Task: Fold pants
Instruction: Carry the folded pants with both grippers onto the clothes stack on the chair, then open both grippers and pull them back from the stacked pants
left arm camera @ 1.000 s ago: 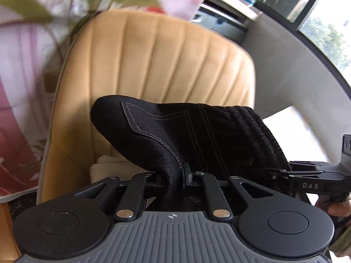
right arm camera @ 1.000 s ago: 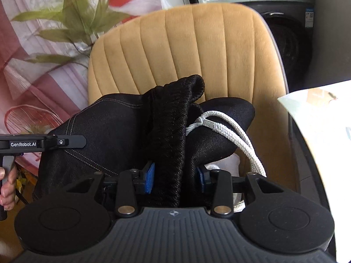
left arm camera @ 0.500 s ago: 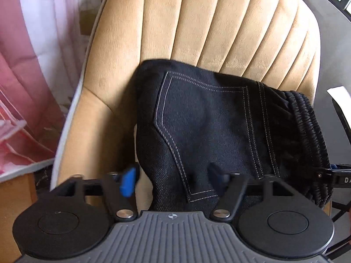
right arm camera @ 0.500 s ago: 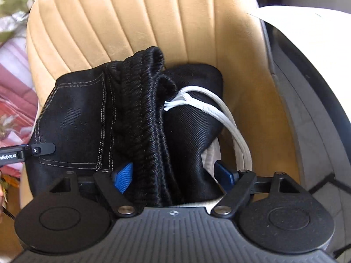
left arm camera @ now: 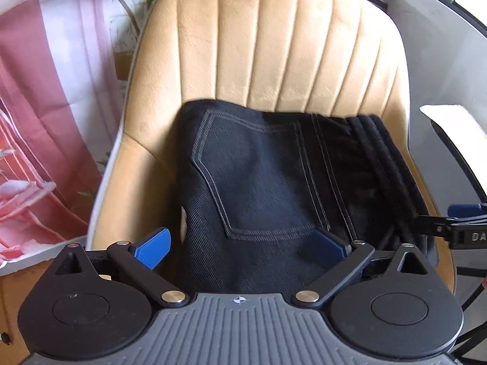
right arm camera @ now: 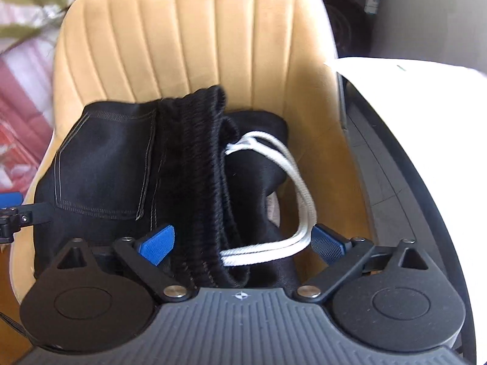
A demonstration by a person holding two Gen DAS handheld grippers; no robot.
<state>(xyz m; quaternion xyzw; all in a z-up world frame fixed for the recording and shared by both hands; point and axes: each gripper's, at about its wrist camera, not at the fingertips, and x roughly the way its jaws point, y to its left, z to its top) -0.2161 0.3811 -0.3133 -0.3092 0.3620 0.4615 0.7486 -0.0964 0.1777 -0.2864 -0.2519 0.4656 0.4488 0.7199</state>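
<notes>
Folded black pants lie on the seat of a tan ribbed chair, back pocket up and ribbed waistband toward the right. In the right wrist view the pants show the waistband and a white drawstring looping over the fabric. My left gripper hovers over the near edge of the pants, its jaws opening wide, blue pads clear of the cloth. My right gripper also has its jaws opening, with waistband and drawstring between them but not pinched.
A pink patterned hanging fills the left. A white-topped table with a dark rim curves along the right of the chair. A washing machine stands behind the chair. A green plant is at upper left.
Both grippers were shut on the pants and held them up. They have since lowered, let go and spread wide. The pants now rest flat on the chair seat.
</notes>
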